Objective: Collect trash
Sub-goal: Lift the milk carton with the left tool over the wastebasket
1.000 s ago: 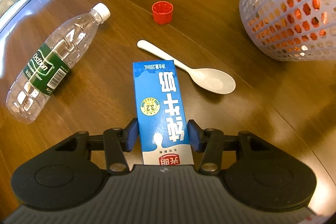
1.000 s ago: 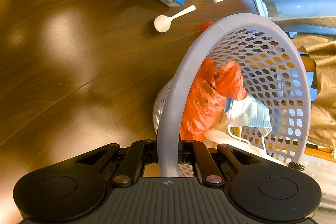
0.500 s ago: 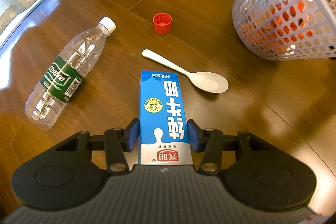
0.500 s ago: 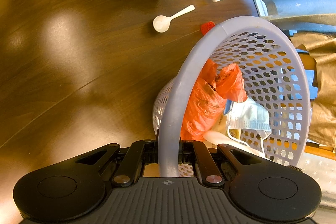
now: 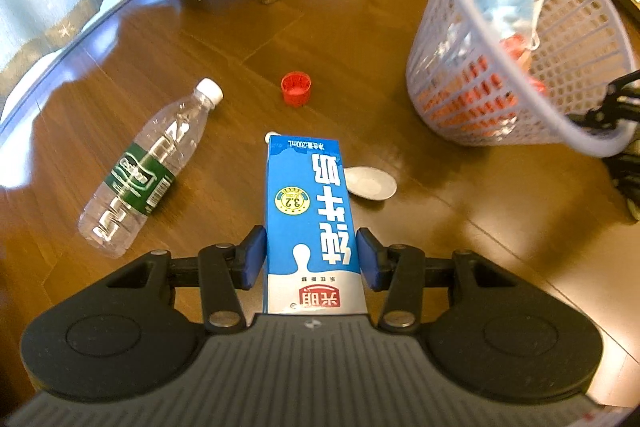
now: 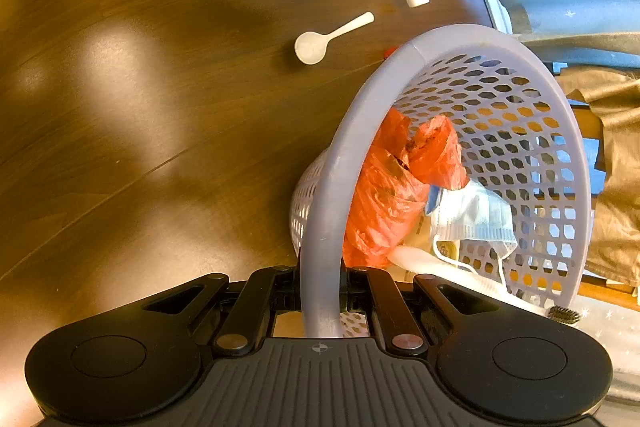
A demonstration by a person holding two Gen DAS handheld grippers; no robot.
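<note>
Above wooden floor [image 5: 400, 39], milk carton [image 5: 308, 211] lengthwise along left gripper [image 5: 311, 259], top outward.

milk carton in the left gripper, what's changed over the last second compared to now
The left gripper, gripping the milk carton, has lifted it clear of the floor; from above, the carton now covers the spoon handle. The right gripper stays clamped on the basket rim, unmoved. The bottle, red cap and spoon lie where they were, and the basket's trash looks unchanged.
</note>
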